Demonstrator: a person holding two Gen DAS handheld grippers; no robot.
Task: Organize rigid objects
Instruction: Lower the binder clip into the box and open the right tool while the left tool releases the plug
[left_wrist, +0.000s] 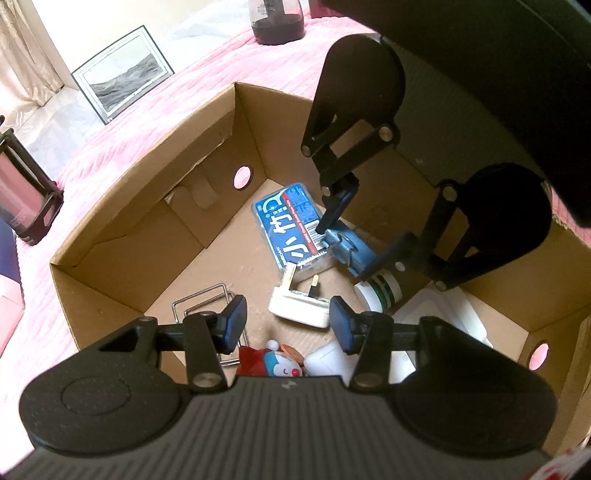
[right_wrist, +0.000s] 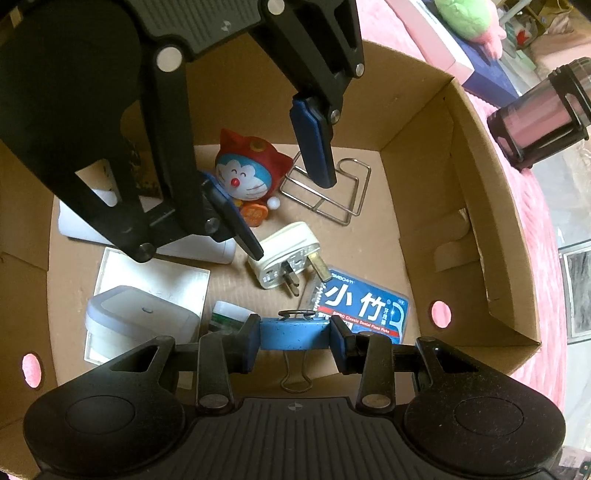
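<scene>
A cardboard box (left_wrist: 122, 236) holds a blue floss-pick case (left_wrist: 291, 229), a white plug (left_wrist: 299, 302), a wire rack (left_wrist: 199, 306), a Doraemon figure (right_wrist: 247, 173) and a green-and-white jar (left_wrist: 380, 291). My right gripper (right_wrist: 293, 338) is shut on a blue binder clip (right_wrist: 293, 334) and holds it inside the box above the case; it also shows in the left wrist view (left_wrist: 347, 251). My left gripper (left_wrist: 288, 325) is open and empty, over the plug and figure; it also shows in the right wrist view (right_wrist: 291, 218).
White boxes (right_wrist: 136, 317) lie in one corner of the box (right_wrist: 461, 206). The box sits on a pink bedspread (left_wrist: 110, 147). A dark-framed jar (left_wrist: 22, 192), a picture frame (left_wrist: 122, 74) and a dark container (left_wrist: 277, 22) stand outside.
</scene>
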